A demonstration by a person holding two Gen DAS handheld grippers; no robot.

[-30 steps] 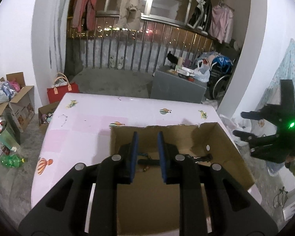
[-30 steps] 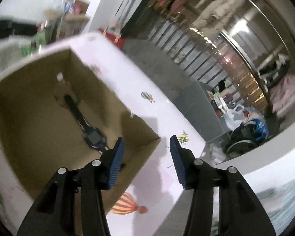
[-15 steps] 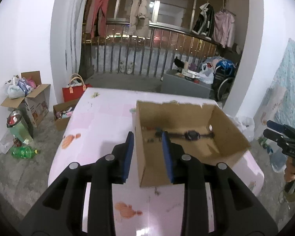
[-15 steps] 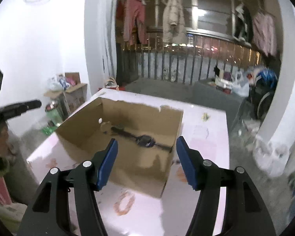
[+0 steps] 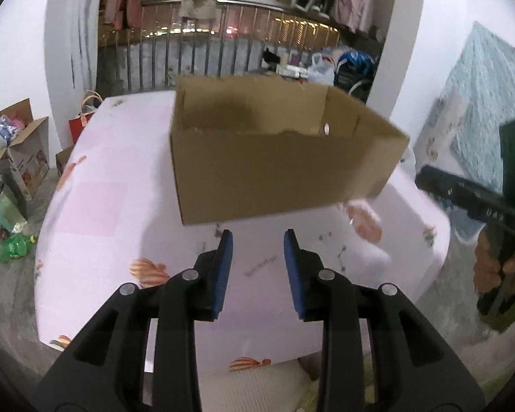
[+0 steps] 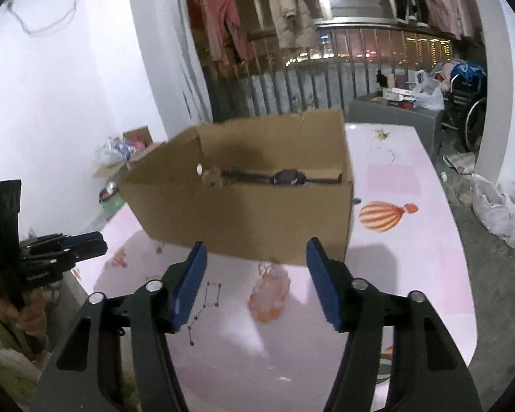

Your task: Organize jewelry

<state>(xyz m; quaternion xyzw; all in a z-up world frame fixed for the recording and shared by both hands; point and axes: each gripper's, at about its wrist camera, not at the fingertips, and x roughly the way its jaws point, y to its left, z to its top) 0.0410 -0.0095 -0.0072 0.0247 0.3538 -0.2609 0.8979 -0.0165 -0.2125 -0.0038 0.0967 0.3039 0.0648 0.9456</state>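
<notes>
Left gripper: jaws partly apart, nothing between them, poised over the pink tabletop near its front edge, short of the cardboard box. The box stands open-topped toward the middle of the tabletop. Inside it, seen from the right wrist view, a dark wristwatch lies stretched along the floor by the near wall, with a small brown item at its left end. Right gripper: jaws wider apart and closing, empty, just before the box's near wall.
</notes>
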